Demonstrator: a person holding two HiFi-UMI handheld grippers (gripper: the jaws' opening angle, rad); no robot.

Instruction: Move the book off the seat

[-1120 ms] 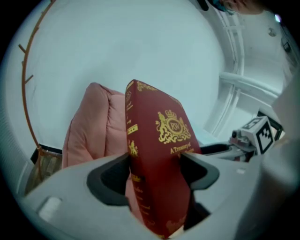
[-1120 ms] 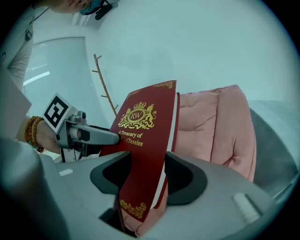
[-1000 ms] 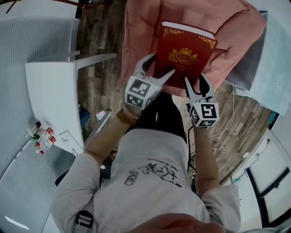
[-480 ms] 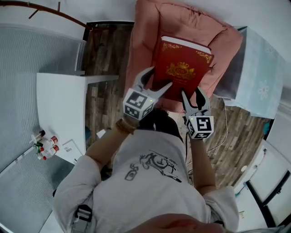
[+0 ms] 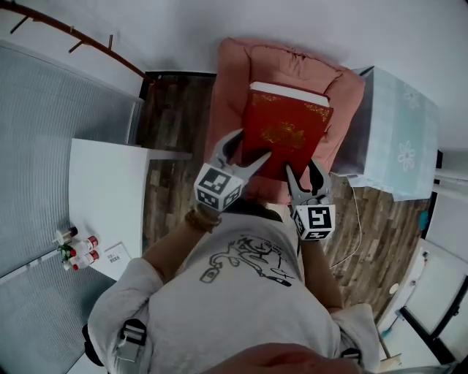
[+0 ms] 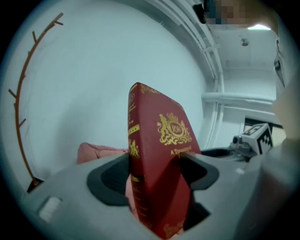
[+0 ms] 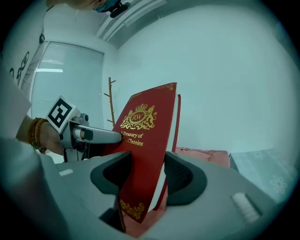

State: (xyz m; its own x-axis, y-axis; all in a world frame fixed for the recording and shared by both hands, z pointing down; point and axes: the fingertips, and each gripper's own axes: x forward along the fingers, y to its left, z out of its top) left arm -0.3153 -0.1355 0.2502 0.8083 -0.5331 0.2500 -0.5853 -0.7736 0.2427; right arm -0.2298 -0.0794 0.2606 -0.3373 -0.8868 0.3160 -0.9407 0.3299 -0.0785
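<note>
Nearest to me, my left gripper (image 5: pixel 248 146) and right gripper (image 5: pixel 300 168) sit side by side in front of my chest, with a bead bracelet (image 5: pixel 200 218) on my left wrist. Both are clamped on the lower end of the red book (image 5: pixel 284 131), which has a gold crest on its cover. My left jaws stand wide and pinch the spine side, one pad on each cover. My right jaws sit closer together and press on the book from both sides at the page-edge side. The book stands nearly upright between them, leaning a little, its top end pointing away from me. It is held in the air above the pink cushioned seat (image 5: pixel 241 69), which lies beneath and beyond it.

Past the seat's left side is dark wooden floor (image 5: pixel 172 117), then a white table (image 5: pixel 102 190) with small bottles (image 5: pixel 73 248) near one corner. A table under a pale blue cloth (image 5: pixel 398 139) stands just beside the seat on the right. Farthest off, a wooden coat stand (image 7: pixel 111 101) rises against the white wall (image 5: pixel 292 22).
</note>
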